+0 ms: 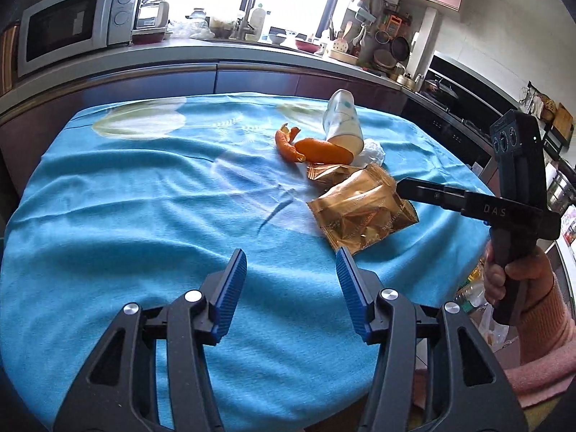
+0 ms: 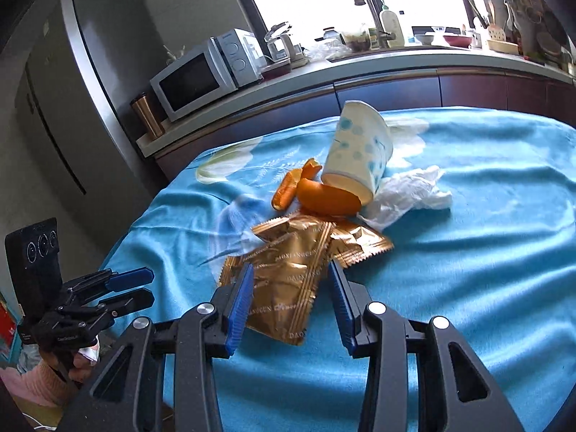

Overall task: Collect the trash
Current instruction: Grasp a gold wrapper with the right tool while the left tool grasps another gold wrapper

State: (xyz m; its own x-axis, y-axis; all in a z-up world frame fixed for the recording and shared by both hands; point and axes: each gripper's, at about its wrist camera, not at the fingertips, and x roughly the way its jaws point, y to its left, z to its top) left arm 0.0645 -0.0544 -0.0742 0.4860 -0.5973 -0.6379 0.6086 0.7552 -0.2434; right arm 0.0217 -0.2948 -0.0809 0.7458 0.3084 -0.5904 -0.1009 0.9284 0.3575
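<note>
Grabbing the gold wrapper (image 2: pixel 288 270) could go wrong: it is thin and shiny, so it may slip out, or the blue cloth (image 2: pixel 468 270) may get pinched too. The right gripper (image 2: pixel 288 280) sits low with its jaws wide around the wrapper. The left gripper (image 1: pixel 291 262) hangs wide and empty above bare cloth, near the wrapper.

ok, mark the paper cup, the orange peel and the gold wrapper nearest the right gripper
paper cup (image 2: pixel 360 151), right wrist view, on its patterned side wall.
orange peel (image 2: pixel 325 198), right wrist view, on the big curved piece at the cup's mouth.
gold wrapper (image 2: pixel 288 273), right wrist view, on its middle, between the open fingers.
</note>
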